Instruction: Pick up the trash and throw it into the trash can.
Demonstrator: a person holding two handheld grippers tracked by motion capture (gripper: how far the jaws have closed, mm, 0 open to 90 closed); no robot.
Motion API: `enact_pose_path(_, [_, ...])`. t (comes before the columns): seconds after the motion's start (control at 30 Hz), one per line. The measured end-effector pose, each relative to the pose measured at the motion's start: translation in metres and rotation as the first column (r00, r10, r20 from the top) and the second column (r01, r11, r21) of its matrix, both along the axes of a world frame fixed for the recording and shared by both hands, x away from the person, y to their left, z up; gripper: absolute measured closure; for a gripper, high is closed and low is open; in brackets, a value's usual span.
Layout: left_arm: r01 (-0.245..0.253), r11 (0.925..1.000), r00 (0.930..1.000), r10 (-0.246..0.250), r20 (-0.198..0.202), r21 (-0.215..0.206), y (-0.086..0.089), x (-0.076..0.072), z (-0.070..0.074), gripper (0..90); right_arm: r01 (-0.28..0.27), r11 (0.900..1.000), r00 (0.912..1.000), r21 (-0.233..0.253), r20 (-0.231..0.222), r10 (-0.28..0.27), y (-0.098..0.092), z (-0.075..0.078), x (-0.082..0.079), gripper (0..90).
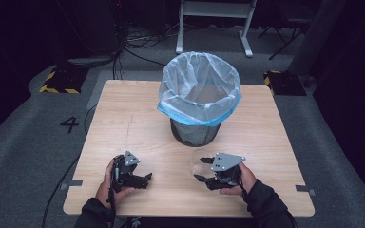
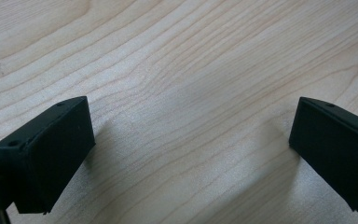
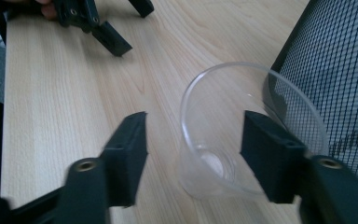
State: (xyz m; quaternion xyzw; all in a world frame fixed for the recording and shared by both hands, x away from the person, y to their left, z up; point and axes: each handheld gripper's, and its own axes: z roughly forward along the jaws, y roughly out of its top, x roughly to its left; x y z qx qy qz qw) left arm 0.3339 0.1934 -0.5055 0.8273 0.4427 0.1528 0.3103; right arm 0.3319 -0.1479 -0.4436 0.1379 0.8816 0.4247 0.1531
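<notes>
Standing upright, clear cup (image 3: pixel 242 154), between open right gripper (image 3: pixel 193 144) jaws

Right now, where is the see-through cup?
In the high view the clear plastic cup stands on the table's near right part, between the right gripper fingers and just in front of the mesh bin.

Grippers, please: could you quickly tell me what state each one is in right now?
Left gripper: open, holding nothing, over bare table.
Right gripper: open, jaws on either side of the clear plastic cup, not clamped.
</notes>
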Motion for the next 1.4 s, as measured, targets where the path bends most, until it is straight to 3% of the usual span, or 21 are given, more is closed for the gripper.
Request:
enact_pose_path(0.07, [0.001, 1.0, 1.0, -0.001, -0.001, 0.001, 0.0, 0.0, 0.0, 0.1, -0.002, 1.0, 1.0, -0.014, 0.001, 0.002, -0.001, -0.003, 0.001, 53.4])
enact_pose_path(0.1, [0.001, 1.0, 1.0, -0.001, -0.001, 0.001, 0.0, 0.0, 0.0, 0.1, -0.002, 1.0, 1.0, -0.014, 0.001, 0.002, -0.001, -0.003, 0.001, 53.4])
enact_pose_path(0.17, [0.001, 1.0, 1.0, -0.001, -0.001, 0.001, 0.0, 0.0, 0.0, 0.1, -0.008, 0.999, 1.0, -0.042, 0.001, 0.008, -0.002, -0.006, 0.004, 71.1])
enact_pose_path(0.3, [0.002, 1.0, 1.0, -0.002, -0.001, 0.001, 0.0, 0.0, 0.0, 0.1, -0.019, 0.999, 0.9998, -0.037, -0.005, 0.019, -0.007, -0.007, 0.006, 83.0])
enact_pose_path(0.43, [0.001, 1.0, 1.0, -0.001, 0.0, 0.001, 0.0, 0.0, 0.0, 0.1, 0.006, 1.0, 0.9997, -0.007, -0.023, -0.006, -0.014, -0.005, 0.006, 85.2])
enact_pose_path(0.77, [0.001, 1.0, 1.0, -0.001, 0.0, 0.0, 0.0, 0.0, 0.0, 0.2, 0.026, 0.998, 0.9996, 0.053, 0.012, -0.027, -0.031, 0.012, 0.001, 85.0])
enact_pose_path(0.93, [0.001, 1.0, 1.0, -0.001, 0.0, -0.001, 0.0, 0.0, 0.0, 0.2, 0.047, 0.993, 0.9975, 0.112, 0.047, -0.052, -0.049, 0.029, -0.003, 84.8])
enact_pose_path(1.4, [0.0, 1.0, 1.0, 0.0, 0.0, 0.0, 0.0, 0.0, 0.0, 0.2, 0.103, 0.975, 0.988, 0.198, 0.093, -0.123, -0.082, 0.051, -0.007, 84.8])
